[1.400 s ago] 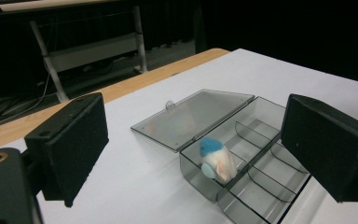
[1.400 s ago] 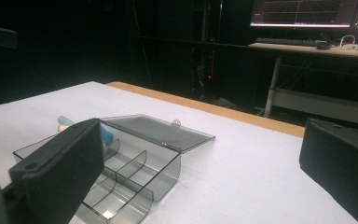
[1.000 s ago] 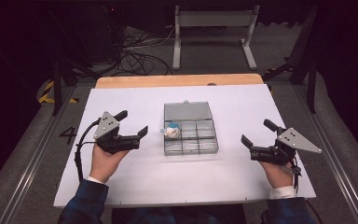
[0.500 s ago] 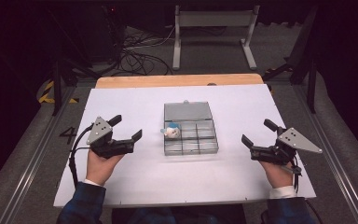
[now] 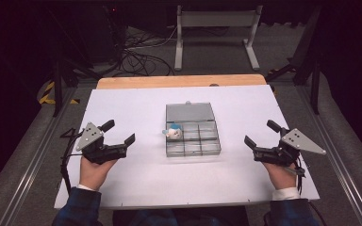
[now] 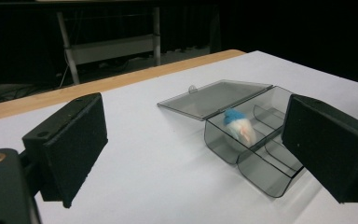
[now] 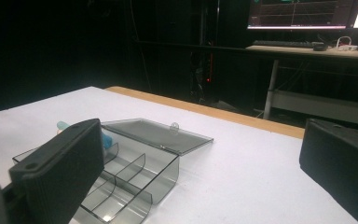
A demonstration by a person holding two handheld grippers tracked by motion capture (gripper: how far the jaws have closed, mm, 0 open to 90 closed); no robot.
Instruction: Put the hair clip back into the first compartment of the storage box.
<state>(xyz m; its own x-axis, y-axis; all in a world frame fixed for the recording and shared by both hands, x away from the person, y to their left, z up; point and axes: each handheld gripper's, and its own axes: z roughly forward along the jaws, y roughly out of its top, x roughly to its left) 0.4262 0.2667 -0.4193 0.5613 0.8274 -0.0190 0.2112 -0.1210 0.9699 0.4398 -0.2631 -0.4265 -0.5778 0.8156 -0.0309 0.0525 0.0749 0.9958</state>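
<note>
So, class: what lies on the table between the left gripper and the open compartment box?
Nothing: in the high view, bare white table separates the left gripper from the box.

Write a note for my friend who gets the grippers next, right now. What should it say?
Left hand-held gripper: open, holding nothing, left of the box.
Right hand-held gripper: open, holding nothing, right of the box.
Clear divided box: middle of the white table, its lid folded flat behind it.
Small white and blue thing: in the box's back left compartment.
Done: the box is open and one piece sits inside.
Left: probably shutting the lid, though I cannot be sure.
</note>
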